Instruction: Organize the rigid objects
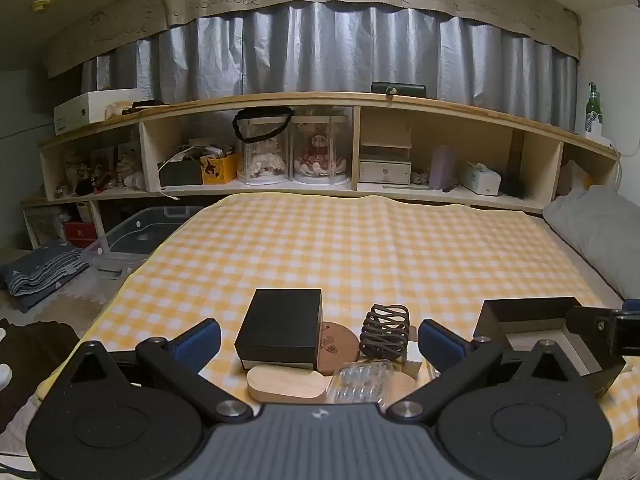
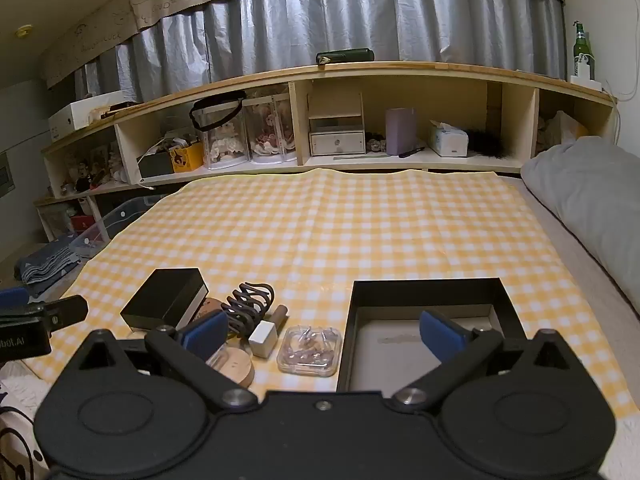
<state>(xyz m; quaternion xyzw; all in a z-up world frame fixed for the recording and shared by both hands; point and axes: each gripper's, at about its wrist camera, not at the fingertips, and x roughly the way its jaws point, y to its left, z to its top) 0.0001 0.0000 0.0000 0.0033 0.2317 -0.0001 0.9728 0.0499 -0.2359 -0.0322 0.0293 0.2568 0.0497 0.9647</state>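
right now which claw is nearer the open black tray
Right. The right claw hangs open just before the open black tray, one finger over it; the left claw sits off to its left, facing the closed black box.

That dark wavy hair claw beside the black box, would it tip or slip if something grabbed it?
The hair claw stands on end, so a nudge would likely topple it. Its open curved ribs look stiff and light, but probably slip between flat pads.

the right gripper [image 2: 325,332] hangs wide open over a checked cloth [image 2: 360,224], between scattered objects and an open black box [image 2: 426,284].
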